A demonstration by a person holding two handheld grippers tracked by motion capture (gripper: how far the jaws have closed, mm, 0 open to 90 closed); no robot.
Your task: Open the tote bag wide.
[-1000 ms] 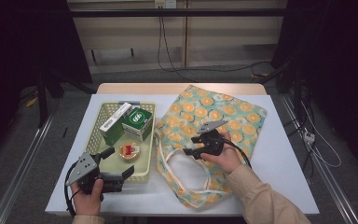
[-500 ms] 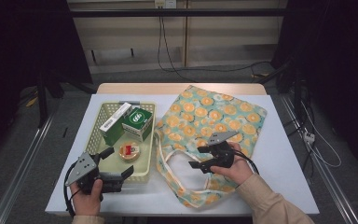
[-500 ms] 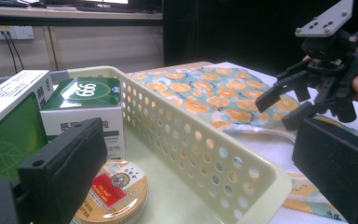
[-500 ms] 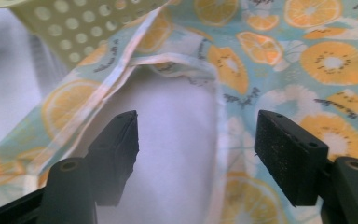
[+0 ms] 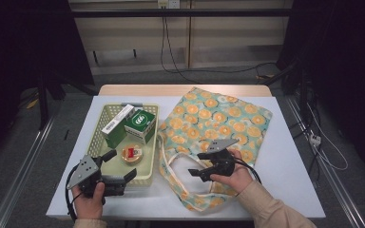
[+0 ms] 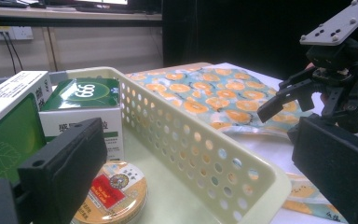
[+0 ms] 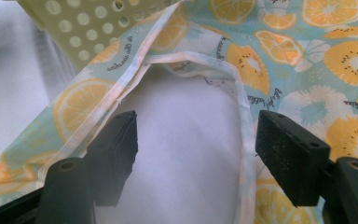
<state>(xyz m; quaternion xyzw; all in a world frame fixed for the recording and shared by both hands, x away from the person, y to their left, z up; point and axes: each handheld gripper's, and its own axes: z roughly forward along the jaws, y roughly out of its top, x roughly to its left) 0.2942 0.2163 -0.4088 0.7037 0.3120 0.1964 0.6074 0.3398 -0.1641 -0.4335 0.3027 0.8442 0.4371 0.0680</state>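
A white table [image 5: 285, 156] carries two things — a pale yellow perforated basket [image 5: 102, 135] and, just beside the basket on its right, a fruit-print cloth bag [image 5: 218, 118] lying flat, touching the basket's side.

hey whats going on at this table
A person holds a gripper in each hand at a white table. The right gripper hovers open over the handle loop of a fruit-print tote bag, nothing between its fingers. The left gripper is open at the near end of a perforated basket holding two green boxes and a round tin.
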